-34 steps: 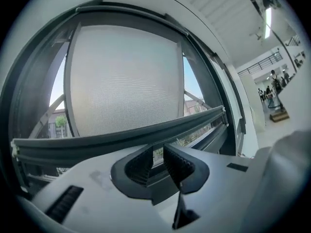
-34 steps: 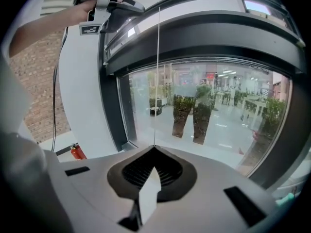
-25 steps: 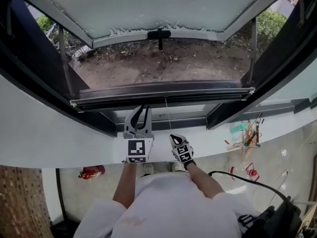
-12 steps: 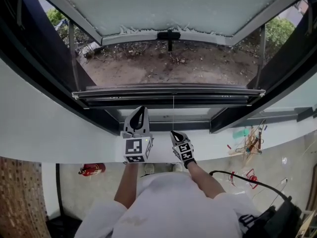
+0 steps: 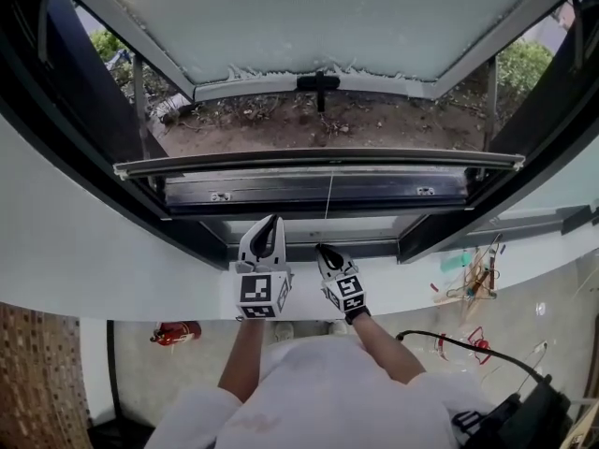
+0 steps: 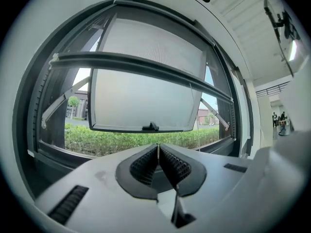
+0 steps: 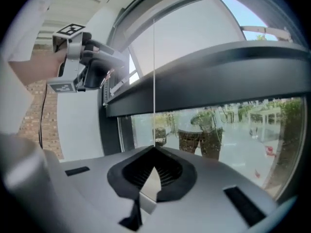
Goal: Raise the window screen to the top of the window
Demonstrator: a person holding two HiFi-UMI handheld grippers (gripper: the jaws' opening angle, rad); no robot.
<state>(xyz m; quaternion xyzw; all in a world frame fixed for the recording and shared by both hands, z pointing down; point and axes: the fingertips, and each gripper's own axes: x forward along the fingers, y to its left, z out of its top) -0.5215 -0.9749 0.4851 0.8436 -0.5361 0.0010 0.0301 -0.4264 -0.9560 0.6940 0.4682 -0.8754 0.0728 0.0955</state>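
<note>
The window screen's dark bottom bar (image 5: 318,162) spans the window frame, and a thin pull cord (image 5: 329,195) hangs from its middle. My right gripper (image 5: 321,248) is shut on that cord's lower end; in the right gripper view the cord (image 7: 154,81) runs straight down into the closed jaws (image 7: 154,150), with the bar (image 7: 209,76) above. My left gripper (image 5: 272,221) points level at the window, just left of the right one, shut with nothing between its pads (image 6: 159,147). Beyond the bar (image 6: 136,64), the frosted window sash (image 6: 146,96) stands swung outward.
A white sill (image 5: 112,279) runs under the window at hand level. Below on the floor lie a red fire extinguisher (image 5: 174,331), some clothes hangers (image 5: 473,269) and a black cable (image 5: 468,349). Soil and shrubs (image 5: 281,115) lie outside.
The right gripper has gone up with the cord in its jaws, and the screen's bottom bar now sits higher in the frame. The left gripper has hardly moved.
</note>
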